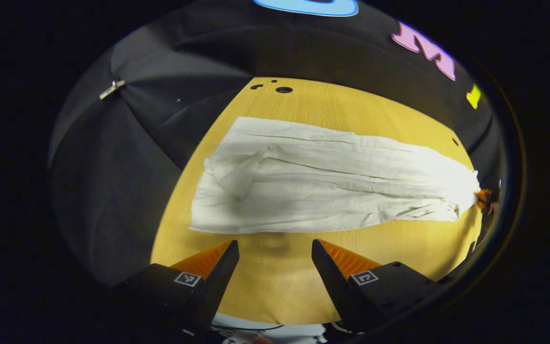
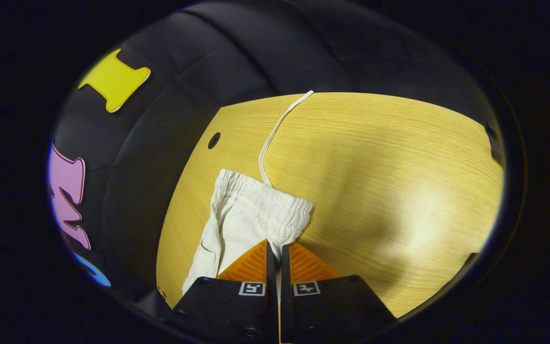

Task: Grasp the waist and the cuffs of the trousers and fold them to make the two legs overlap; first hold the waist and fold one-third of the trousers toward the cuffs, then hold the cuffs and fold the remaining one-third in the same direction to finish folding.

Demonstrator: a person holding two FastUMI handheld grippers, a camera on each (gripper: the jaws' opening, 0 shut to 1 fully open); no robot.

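Trousers: white trousers (image 1: 322, 184) lie flat and lengthwise across the wooden table (image 1: 275, 282), legs already stacked one on the other, fabric creased along its length.
Cuffs: in the left gripper view the cuff end (image 1: 208, 200) lies at the left of the cloth, nearest the left gripper, with a small fold turned over near it.
Waist: in the right gripper view the elastic waistband (image 2: 260, 198) is gathered and puckered, lying on the table just ahead of the right gripper.
Drawstring: a white drawstring (image 2: 275, 134) runs from the waistband across the table to its far edge.
Left gripper: the left gripper (image 1: 275, 248) hovers over bare table just short of the trousers' near edge, fingers spread wide, nothing between them.
Right gripper: the right gripper (image 2: 273, 248) has its fingers pressed together on the trousers' fabric just below the waistband; its tip also shows at the far right of the cloth in the left gripper view.
Table: light wood grain with small round holes (image 1: 283, 89) near the far corner.
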